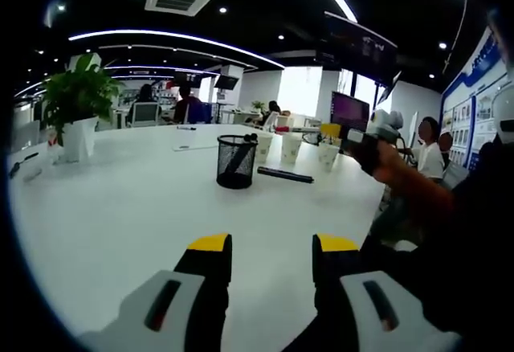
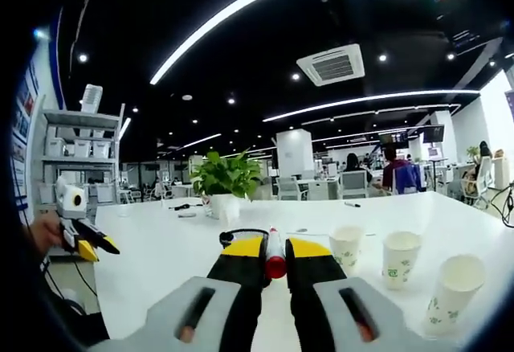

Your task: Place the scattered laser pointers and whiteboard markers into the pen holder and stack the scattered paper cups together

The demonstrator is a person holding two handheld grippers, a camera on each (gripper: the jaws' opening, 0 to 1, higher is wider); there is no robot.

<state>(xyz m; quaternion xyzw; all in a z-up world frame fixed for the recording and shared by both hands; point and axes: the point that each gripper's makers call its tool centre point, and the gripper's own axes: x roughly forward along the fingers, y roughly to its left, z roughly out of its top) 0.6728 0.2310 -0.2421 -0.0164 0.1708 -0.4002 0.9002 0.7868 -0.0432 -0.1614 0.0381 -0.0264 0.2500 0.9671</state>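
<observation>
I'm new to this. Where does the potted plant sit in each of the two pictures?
Left gripper view: the potted plant stands at the far left, on the white table.
Right gripper view: the potted plant is near the centre, at the table's far side.
Shared landmark: the three paper cups.

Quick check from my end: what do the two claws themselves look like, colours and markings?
Both match. The left claw has two light grey jaws, each with a dark oval slot, black inner faces and yellow tips. The right claw has the same grey jaws, slots and yellow tips. Seen from the left gripper view, it carries a white-grey box on top.
</observation>
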